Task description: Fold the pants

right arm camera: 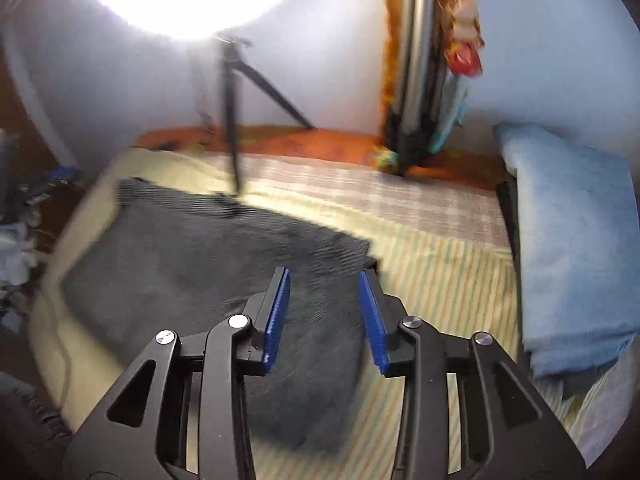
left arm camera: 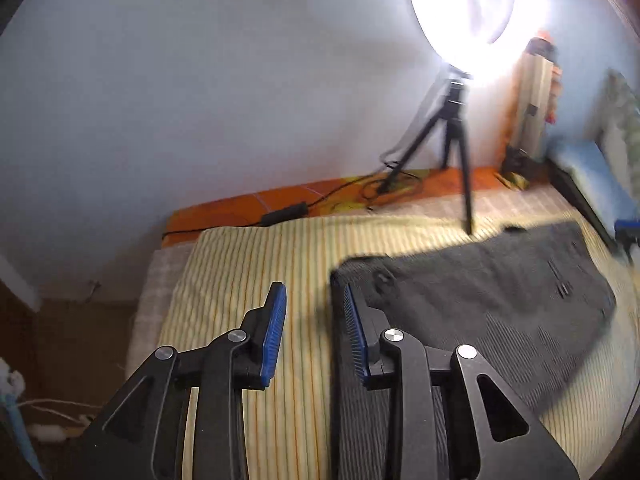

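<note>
We held the left gripper (left arm camera: 314, 300) with its jaws spread and empty above the near-left corner of the dark pants (left arm camera: 480, 292), which lay flat on the striped sheet (left arm camera: 248, 264), and the right gripper (right arm camera: 323, 286), likewise spread and empty, above their near-right edge.

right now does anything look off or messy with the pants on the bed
Nothing stands out. The dark grey pants lie flat in a folded rectangle on the striped sheet, edges fairly straight. One tripod leg stands close to their far edge; contact is unclear.
</note>
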